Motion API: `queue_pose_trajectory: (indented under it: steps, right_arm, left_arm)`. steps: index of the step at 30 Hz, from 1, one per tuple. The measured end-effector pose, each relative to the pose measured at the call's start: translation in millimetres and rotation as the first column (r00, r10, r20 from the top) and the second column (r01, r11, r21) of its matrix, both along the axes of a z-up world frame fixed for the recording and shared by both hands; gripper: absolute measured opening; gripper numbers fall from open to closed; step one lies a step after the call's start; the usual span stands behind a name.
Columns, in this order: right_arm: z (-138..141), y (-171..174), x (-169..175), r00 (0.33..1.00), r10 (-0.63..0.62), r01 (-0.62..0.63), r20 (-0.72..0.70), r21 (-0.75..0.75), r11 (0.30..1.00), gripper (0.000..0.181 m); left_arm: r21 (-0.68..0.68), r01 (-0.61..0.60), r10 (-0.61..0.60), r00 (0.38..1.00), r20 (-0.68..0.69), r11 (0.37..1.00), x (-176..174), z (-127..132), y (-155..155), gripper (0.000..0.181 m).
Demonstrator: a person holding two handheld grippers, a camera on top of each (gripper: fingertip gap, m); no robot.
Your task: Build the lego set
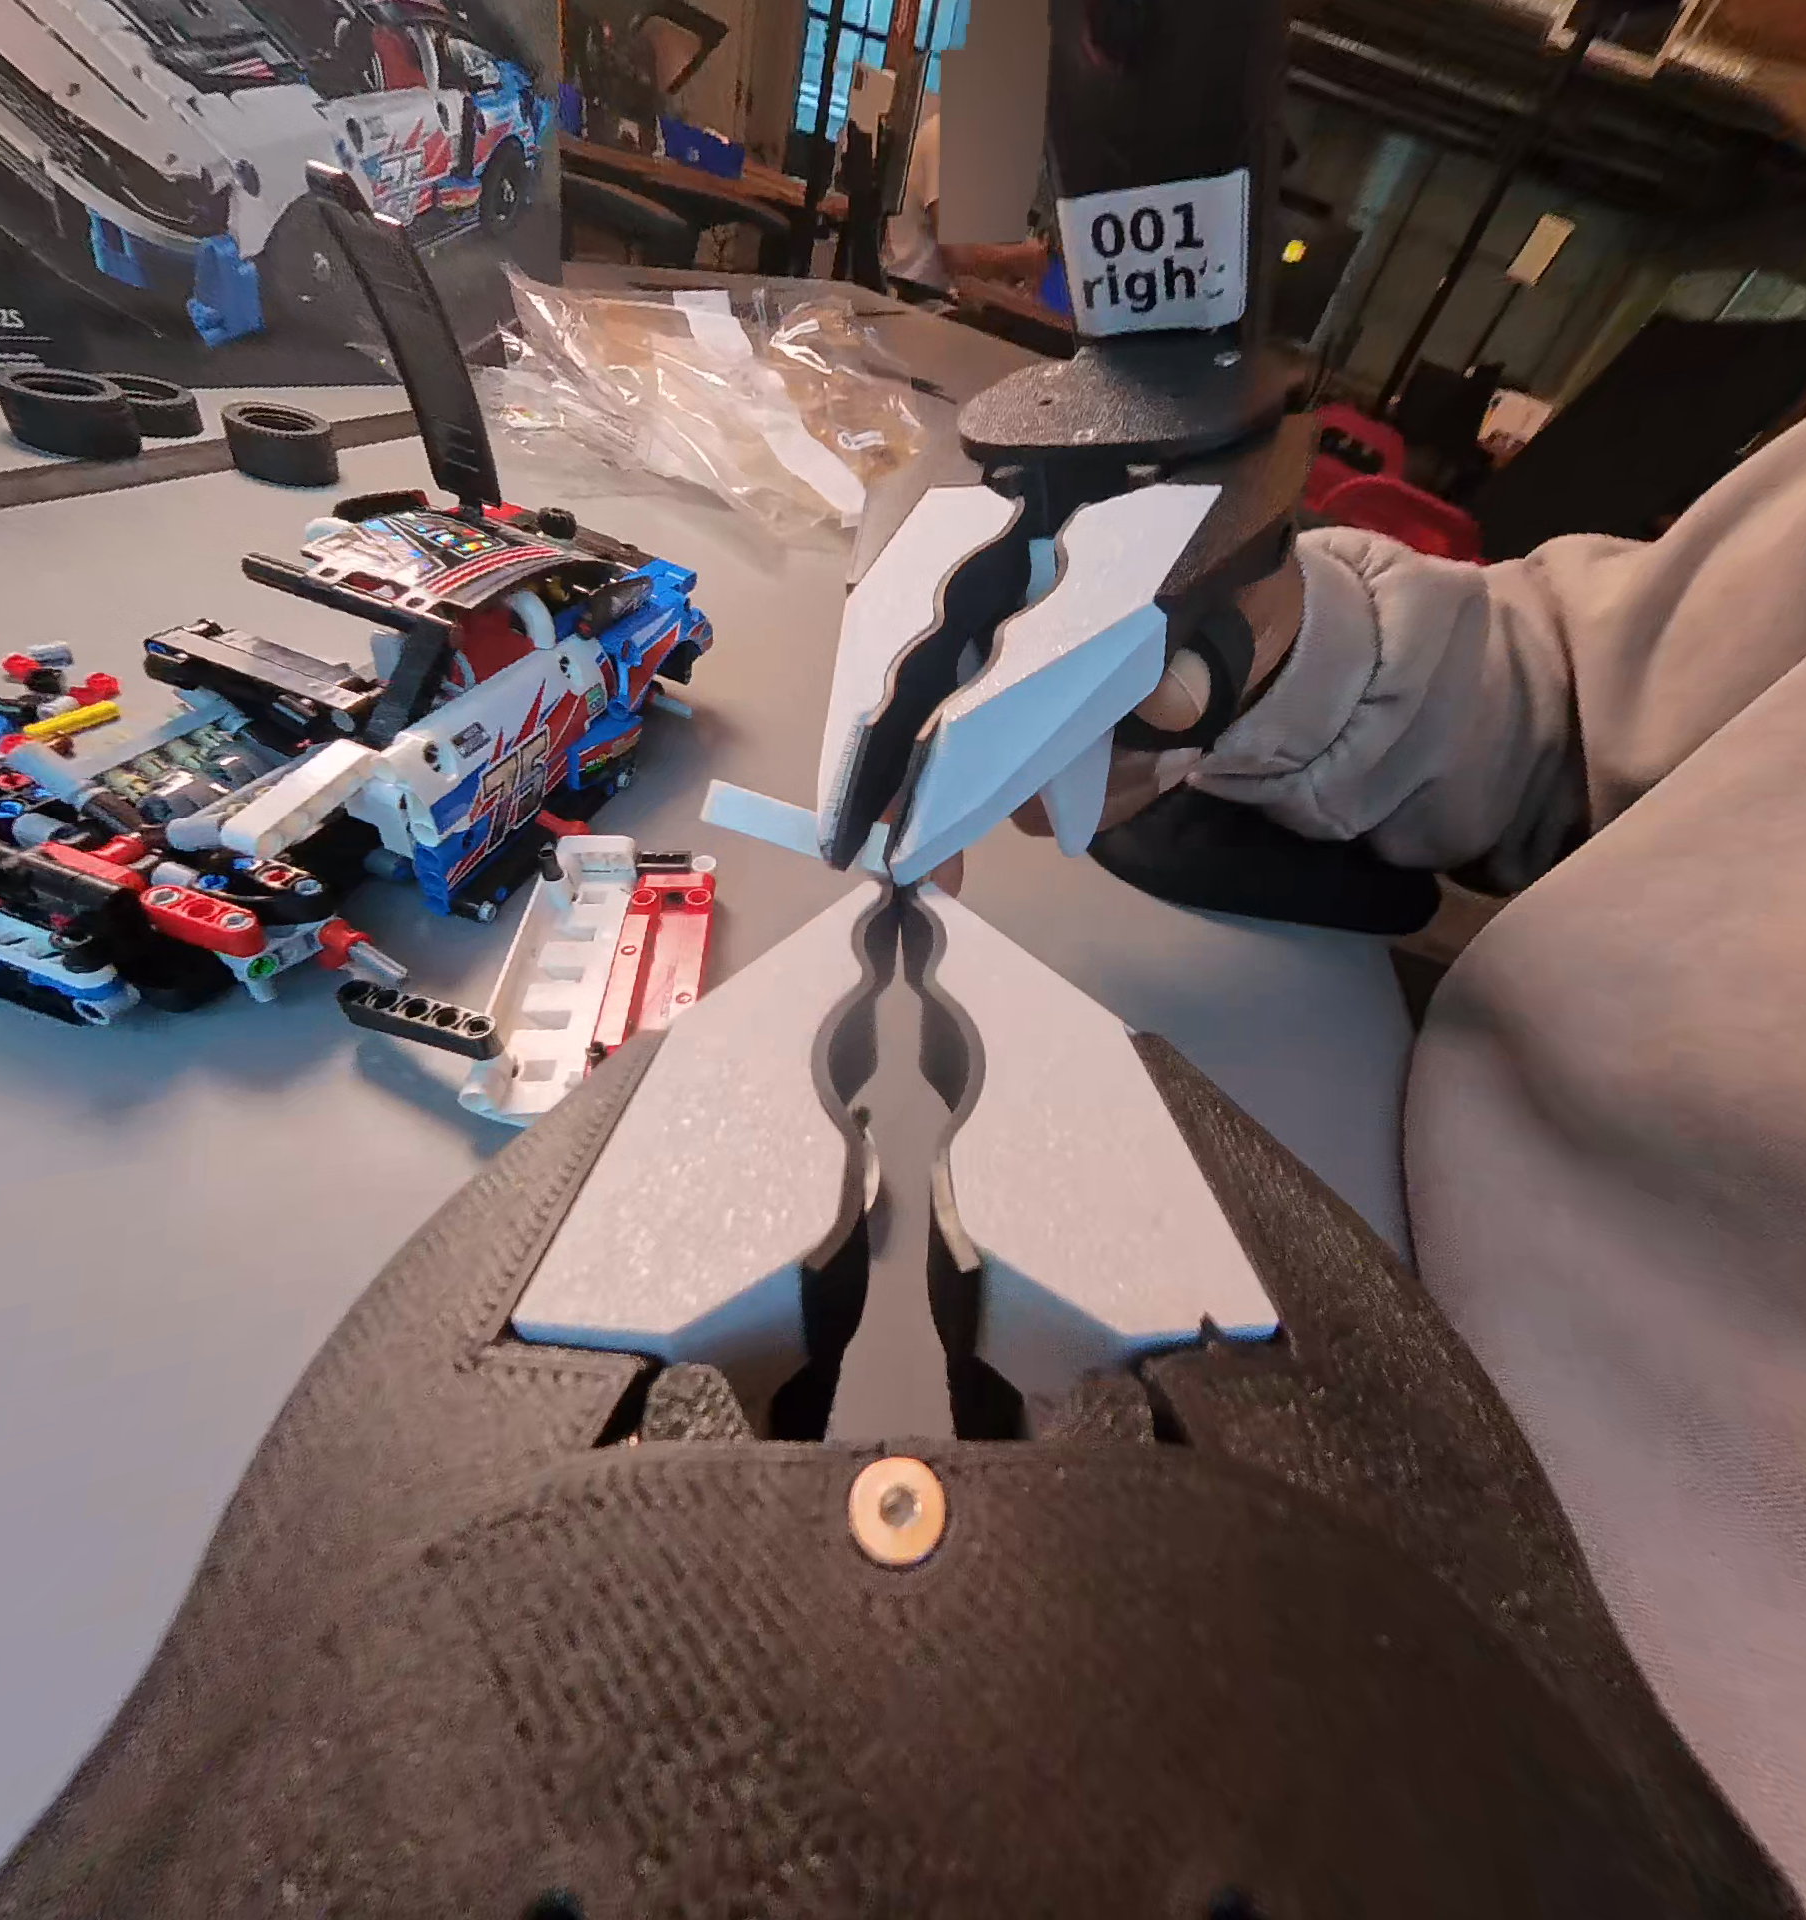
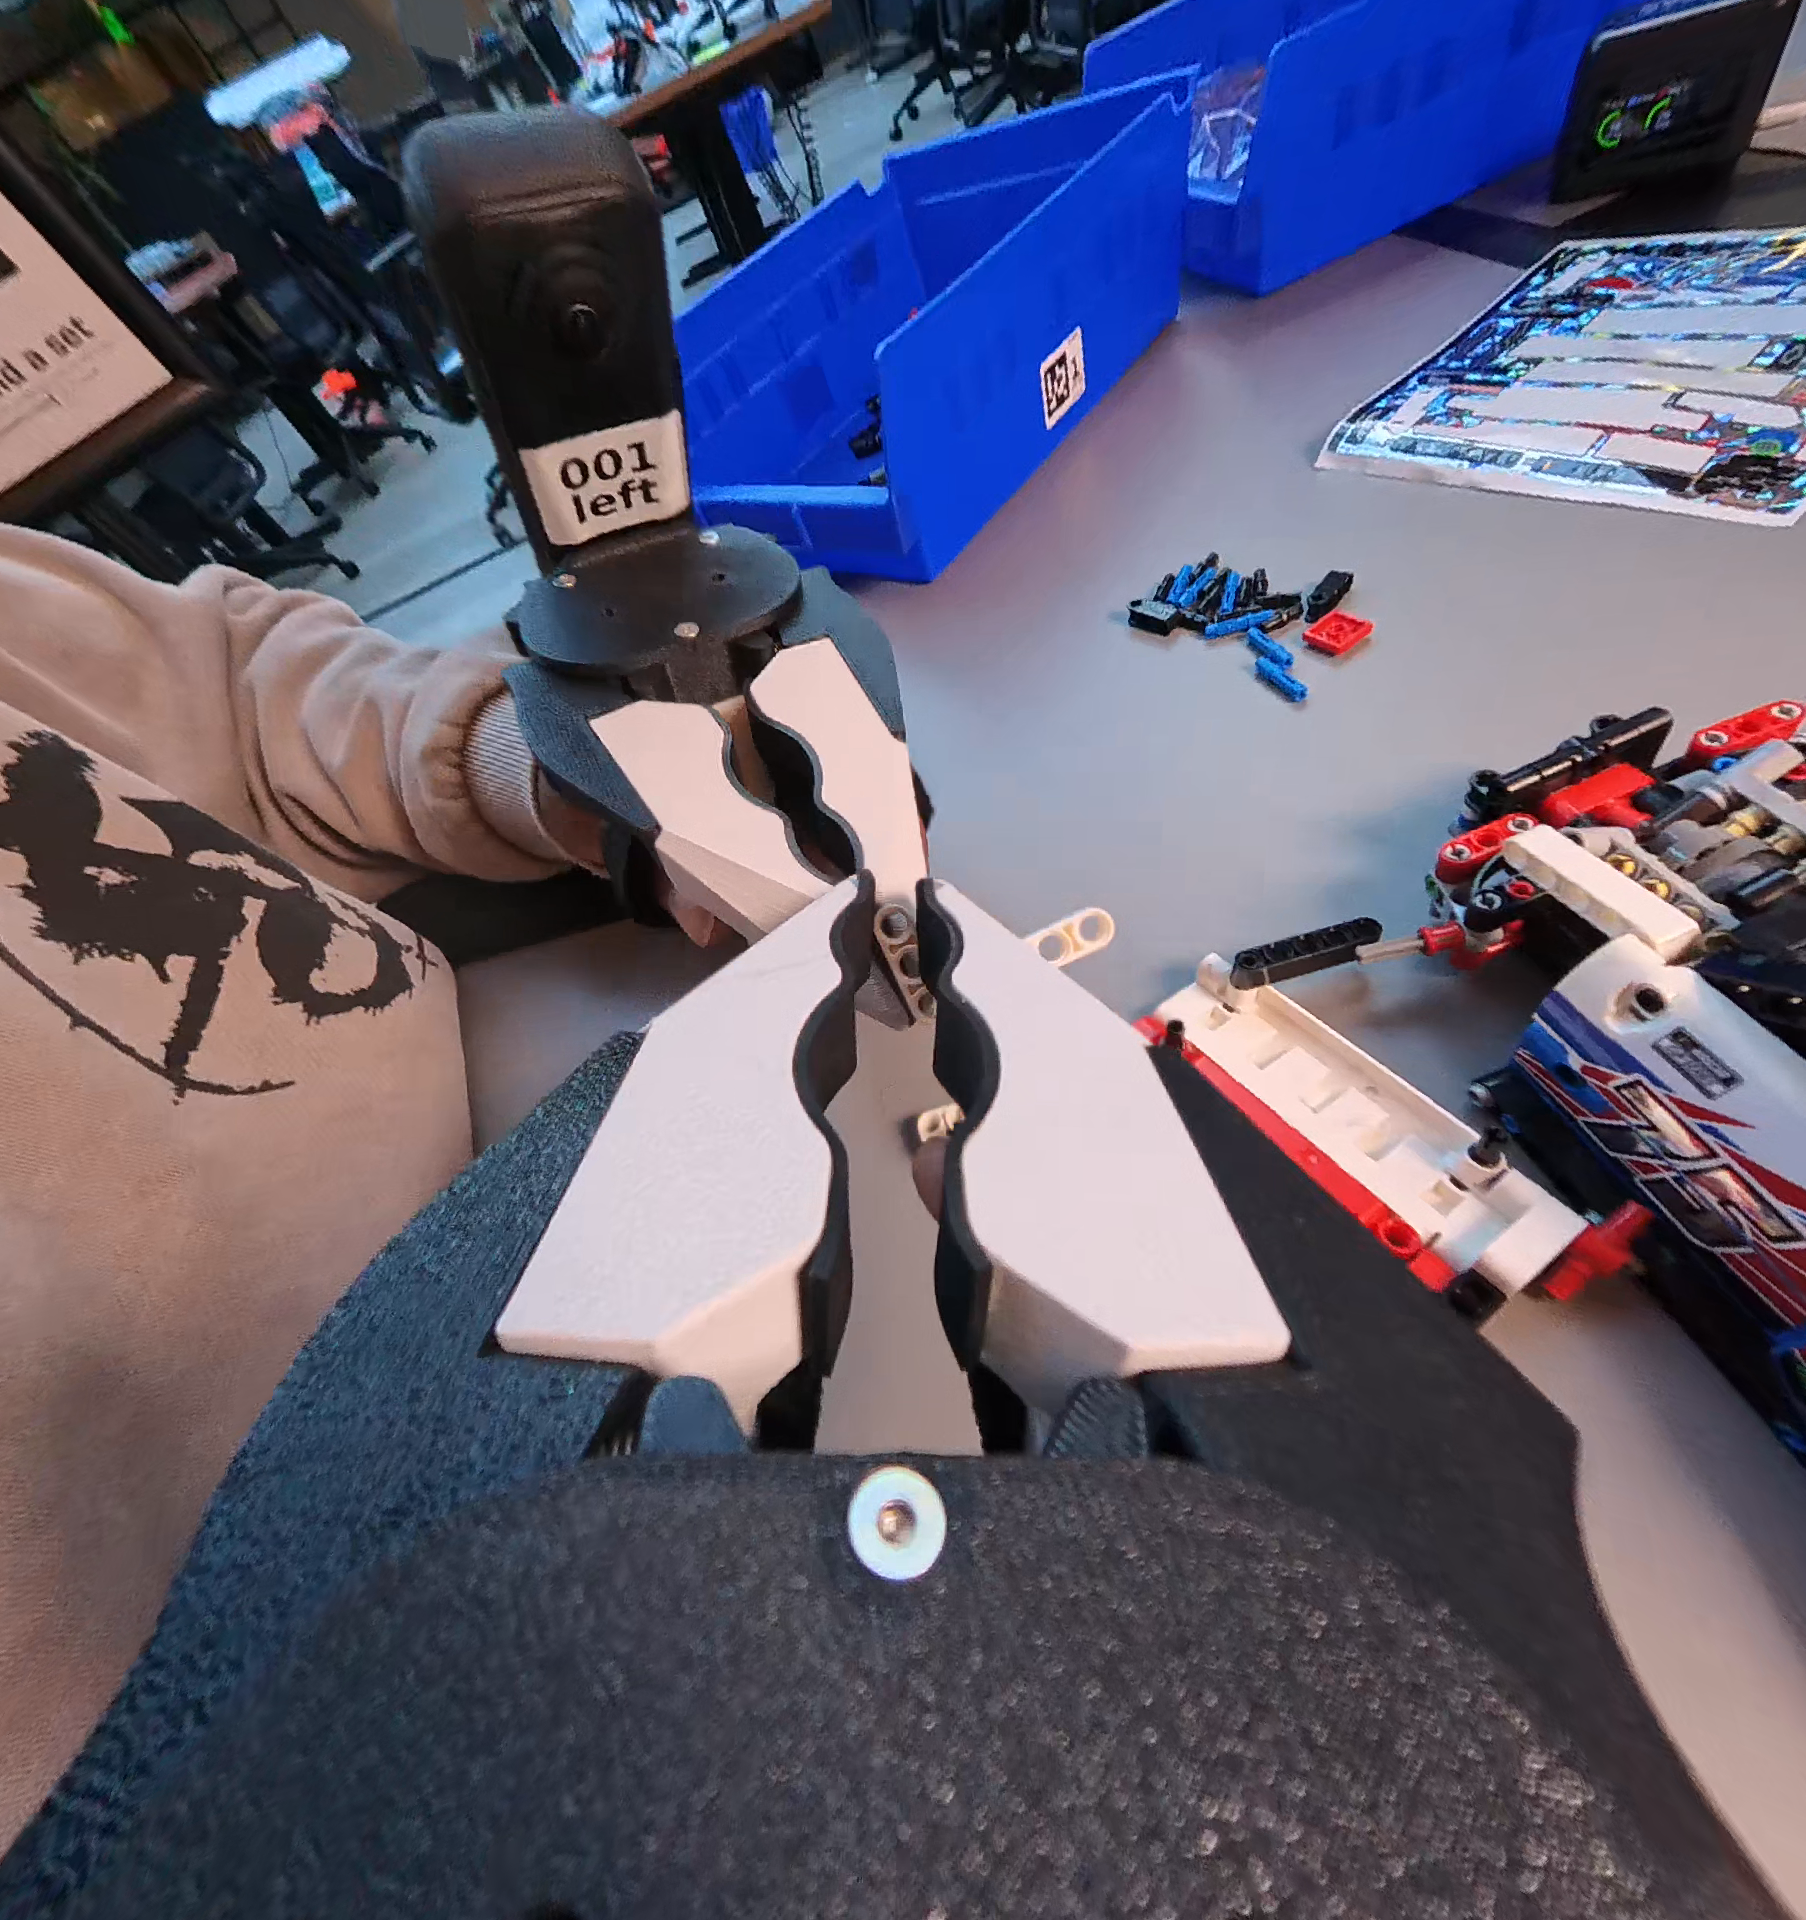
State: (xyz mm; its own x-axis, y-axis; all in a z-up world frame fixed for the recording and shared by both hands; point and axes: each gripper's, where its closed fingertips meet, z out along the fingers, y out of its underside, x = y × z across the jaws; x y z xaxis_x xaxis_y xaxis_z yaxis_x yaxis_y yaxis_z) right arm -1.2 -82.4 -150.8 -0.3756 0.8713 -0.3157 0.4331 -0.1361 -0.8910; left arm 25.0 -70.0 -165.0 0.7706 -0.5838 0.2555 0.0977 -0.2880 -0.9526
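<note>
Both tools meet tip to tip above the counter (image 2: 1138,790). The right tool (image 2: 894,940) is clenched on a grey beam (image 2: 901,961); the left tool (image 1: 891,896) pinches its end. Car (image 1: 442,707) at ten o'clock. Keep the holes aligned; press gently.

The car (image 1: 525,717) is white and blue with red flashes and a striped, star-patterned roof; its open chassis shows black, red and grey parts. At its 5 o'clock lies a white panel (image 1: 566,966) edged in red. Both grippers, left (image 1: 894,904) and right (image 2: 894,914), have white fingers with black wavy pads on textured black bodies. The beam (image 2: 904,961) is pale grey. The table (image 1: 151,1247) is plain grey, the bins (image 2: 982,343) bright blue, the pins (image 2: 1242,623) blue and black, the sleeve (image 1: 1501,675) beige
</note>
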Motion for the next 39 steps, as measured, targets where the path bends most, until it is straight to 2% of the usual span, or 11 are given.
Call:
queue_pose_trajectory:
  steps: [3,12,15,20,23,26,30,31,33,35,39]
  right_arm:
    - [5.3,-1.9,-1.7,1.000,0.006,-0.008,-0.029,-0.069,0.998,0.005]
    - [13.6,-1.4,2.4,0.997,0.031,-0.051,-0.066,-0.327,0.944,0.003]
    - [14.0,3.3,4.0,0.997,0.032,-0.056,-0.069,-0.373,0.926,0.003]
    - [16.3,-7.6,13.7,0.988,0.134,-0.153,-0.075,-0.434,0.888,0.002]
    - [9.5,-23.7,20.5,0.972,0.226,-0.232,-0.061,-0.373,0.898,0.003]
    - [8.5,-35.8,24.9,0.957,0.285,-0.287,-0.059,-0.348,0.892,0.003]
    - [25.7,-33.4,29.3,0.944,0.291,-0.326,-0.158,-0.280,0.903,0.010]
    - [30.9,-29.1,31.3,0.940,0.290,-0.328,-0.181,-0.231,0.916,0.018]
    - [24.2,-16.9,33.6,0.942,0.286,-0.292,-0.174,-0.012,0.956,0.021]
    - [9.8,-11.3,37.3,0.937,0.308,-0.268,-0.166,0.226,0.937,0.020]
    - [8.1,-25.1,39.3,0.907,0.350,-0.257,-0.235,0.351,0.901,0.019]
  left_arm:
    - [0.022,0.025,-0.026,0.998,0.064,0.999,1.1,7.2,-2.4,0.000]
    - [0.057,0.032,-0.035,0.998,0.047,0.998,-1.3,11.2,-3.7,0.000]
    - [0.076,0.002,0.001,0.999,-0.041,0.997,-7.7,7.6,-2.0,0.001]
    - [0.125,0.018,0.020,0.956,-0.293,0.992,-8.1,-6.3,-1.6,0.031]
    - [0.164,0.081,-0.008,0.914,-0.405,0.983,2.9,-11.9,-5.7,0.029]
    - [0.197,0.164,-0.047,0.867,-0.495,0.967,14.5,-15.8,-13.4,0.009]
    - [0.344,0.185,0.069,0.790,-0.609,0.920,11.7,-2.1,-14.6,0.006]
    - [0.376,0.188,0.102,0.769,-0.631,0.907,9.4,1.2,-14.5,0.006]
    - [0.421,0.194,0.154,0.733,-0.662,0.886,4.9,5.3,-14.4,0.006]
    - [0.432,0.218,0.148,0.729,-0.668,0.875,5.6,5.8,-16.3,0.006]
    - [0.429,0.252,0.121,0.730,-0.673,0.868,10.0,2.5,-18.0,0.006]
